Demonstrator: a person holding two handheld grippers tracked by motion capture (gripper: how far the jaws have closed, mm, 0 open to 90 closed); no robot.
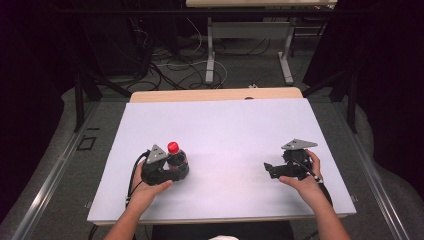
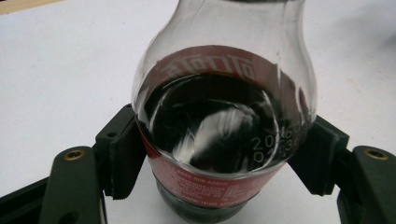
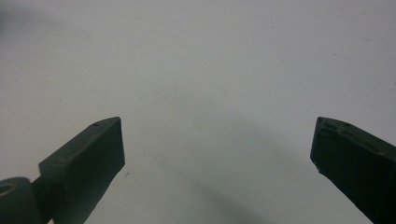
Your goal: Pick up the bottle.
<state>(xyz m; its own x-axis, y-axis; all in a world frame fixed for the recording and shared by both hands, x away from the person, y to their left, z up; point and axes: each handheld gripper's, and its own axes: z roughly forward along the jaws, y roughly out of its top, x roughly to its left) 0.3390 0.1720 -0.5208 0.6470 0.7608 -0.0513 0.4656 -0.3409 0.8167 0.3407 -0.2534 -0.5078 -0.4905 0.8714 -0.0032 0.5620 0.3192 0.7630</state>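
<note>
A small cola bottle (image 1: 176, 161) with a red cap and red label stands upright on the white table (image 1: 225, 125), left of the middle. My left gripper (image 1: 172, 172) is shut on the bottle's body; in the left gripper view both pads (image 2: 122, 158) press against the bottle (image 2: 224, 126) at the label, and dark drink fills it to the shoulder. My right gripper (image 1: 270, 170) rests low over the table at the right, jaws wide apart and pointing left. In the right gripper view my right gripper (image 3: 217, 154) has nothing between its fingers but bare table.
The white sheet covers the table; a wooden strip (image 1: 215, 94) shows at the far edge. Beyond it are another table's legs (image 1: 210, 55) and cables (image 1: 170, 65) on the floor. Dark curtains stand at both sides.
</note>
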